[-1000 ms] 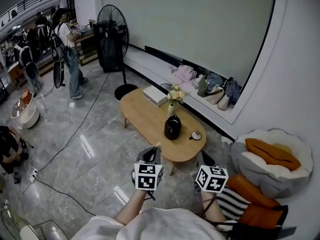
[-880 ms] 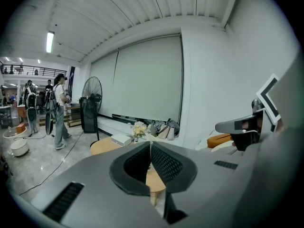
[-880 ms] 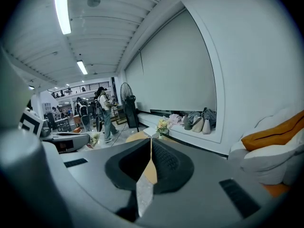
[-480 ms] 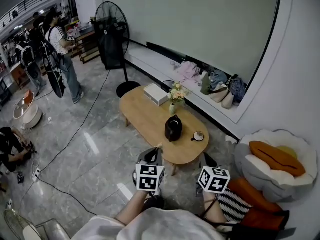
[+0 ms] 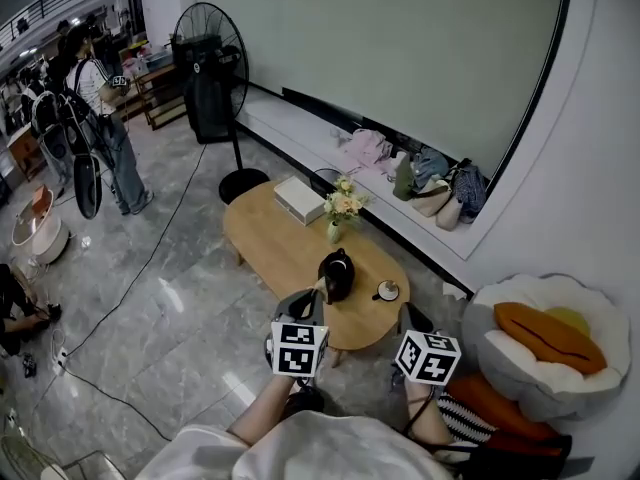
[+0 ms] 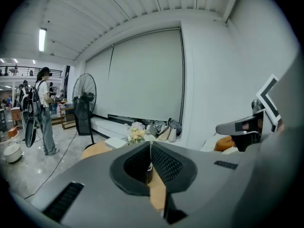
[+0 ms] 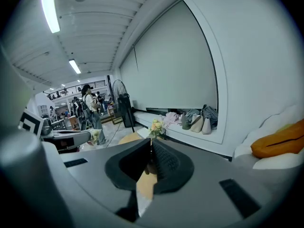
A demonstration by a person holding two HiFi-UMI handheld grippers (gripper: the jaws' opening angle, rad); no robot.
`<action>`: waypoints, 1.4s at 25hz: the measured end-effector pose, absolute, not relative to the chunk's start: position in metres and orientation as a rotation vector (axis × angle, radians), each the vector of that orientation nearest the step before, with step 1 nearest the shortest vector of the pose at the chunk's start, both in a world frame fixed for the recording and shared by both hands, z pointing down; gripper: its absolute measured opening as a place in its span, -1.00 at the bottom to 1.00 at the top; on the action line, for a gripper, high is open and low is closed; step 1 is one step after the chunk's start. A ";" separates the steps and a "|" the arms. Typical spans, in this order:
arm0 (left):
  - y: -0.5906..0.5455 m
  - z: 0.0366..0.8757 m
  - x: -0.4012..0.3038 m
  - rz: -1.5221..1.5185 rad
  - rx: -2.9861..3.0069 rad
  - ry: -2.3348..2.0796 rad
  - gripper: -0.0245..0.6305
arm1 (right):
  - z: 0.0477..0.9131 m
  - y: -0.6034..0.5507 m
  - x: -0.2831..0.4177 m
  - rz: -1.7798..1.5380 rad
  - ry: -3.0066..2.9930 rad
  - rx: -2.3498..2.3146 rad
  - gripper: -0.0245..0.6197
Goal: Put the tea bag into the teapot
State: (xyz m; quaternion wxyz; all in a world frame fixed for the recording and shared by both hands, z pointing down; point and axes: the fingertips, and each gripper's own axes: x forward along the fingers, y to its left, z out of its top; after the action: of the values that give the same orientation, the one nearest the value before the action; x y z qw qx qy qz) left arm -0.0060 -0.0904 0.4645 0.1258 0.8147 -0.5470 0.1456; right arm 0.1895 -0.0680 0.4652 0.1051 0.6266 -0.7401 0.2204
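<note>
Jaws of left gripper (image 6: 150,156) and right gripper (image 7: 151,156) were together, empty. The teapot (image 5: 337,274) stood on the worktop (image 5: 270,243) near a cup (image 5: 386,291); no tea bag could be made out. Risk: a blind approach could knock the cup or teapot.

A low oval wooden worktop (image 5: 275,248) stands on a grey marble floor (image 5: 150,338). Toward its near end sits a black teapot (image 5: 336,275), with a small cup (image 5: 387,291) on a saucer just beside it to the right. Further back are a vase of flowers (image 5: 339,211) and a white box (image 5: 299,198). The left gripper (image 5: 316,294) and the right gripper (image 5: 408,313), each carrying a marker cube, are held at the worktop's near edge, the left one's tip close in front of the teapot. A standing fan (image 5: 205,63) is behind, and a cushioned seat (image 5: 520,368) is at the right.
</note>
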 end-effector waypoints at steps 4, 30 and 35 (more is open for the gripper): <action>-0.122 0.459 -0.007 0.404 2.377 -1.597 -0.87 | 0.457 -0.099 0.187 0.630 -2.188 1.836 -0.81; -0.291 0.480 -0.040 0.379 2.331 -1.543 -0.87 | 0.463 -0.266 0.144 0.622 -2.152 1.774 -0.81; -0.301 0.487 -0.031 0.412 2.328 -1.537 -0.87 | 0.479 -0.274 0.152 0.665 -2.133 1.743 -0.81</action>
State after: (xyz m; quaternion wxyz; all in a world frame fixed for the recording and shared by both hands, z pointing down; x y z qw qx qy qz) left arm -0.0305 -0.3011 0.4869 0.1599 0.8149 -0.5381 0.1443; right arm 0.1522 -0.2738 0.4786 0.1534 0.6079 -0.7437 0.2319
